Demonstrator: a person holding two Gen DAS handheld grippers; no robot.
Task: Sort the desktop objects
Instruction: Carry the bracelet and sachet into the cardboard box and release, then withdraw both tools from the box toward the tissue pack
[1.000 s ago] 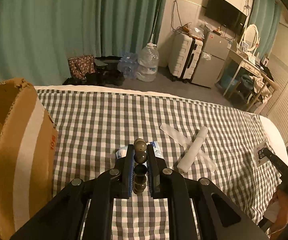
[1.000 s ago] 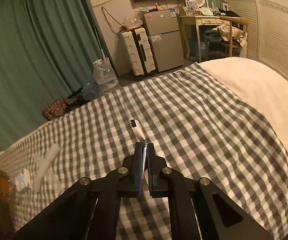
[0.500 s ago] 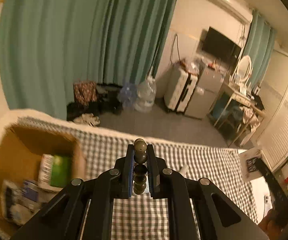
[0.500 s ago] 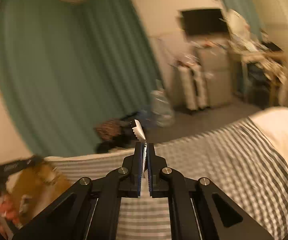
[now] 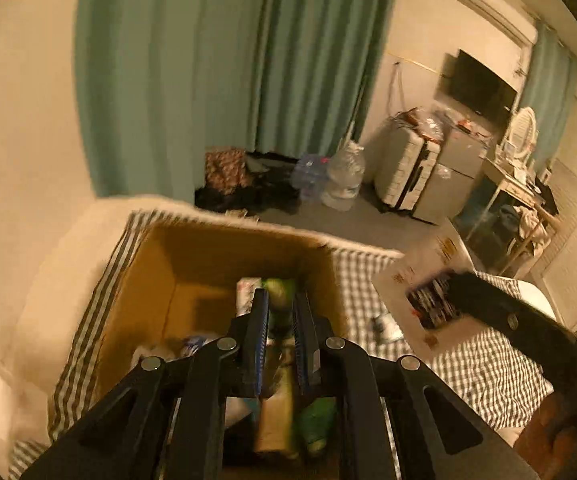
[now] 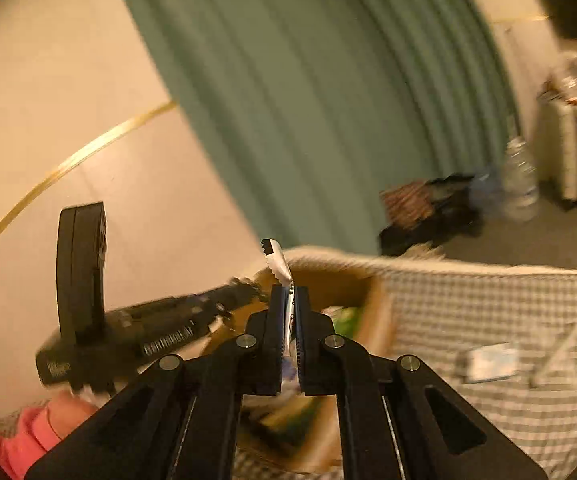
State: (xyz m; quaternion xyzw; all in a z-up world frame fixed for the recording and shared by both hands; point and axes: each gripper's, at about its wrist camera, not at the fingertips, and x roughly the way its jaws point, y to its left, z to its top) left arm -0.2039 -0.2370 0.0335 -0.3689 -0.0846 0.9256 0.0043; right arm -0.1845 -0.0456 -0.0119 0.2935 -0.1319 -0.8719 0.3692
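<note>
1. Both grippers have swung away from the checked cloth [image 5: 484,364] and now hang over the open cardboard box [image 5: 160,256] at the bottom middle of the left view.
2. The left gripper [image 5: 280,300] has its pads close together. It is blurry, but the dark bead string [image 6: 244,285] seems pinched at its tip, above the packets in the box.
3. The right gripper [image 6: 288,296] is squeezed tight on a small white packet [image 6: 275,261] with a zigzag edge. The packet sticks up in the middle of the right view, over the near rim of the box.
4. A small pale pack [image 6: 492,362] lies on the cloth at the lower right.
</note>
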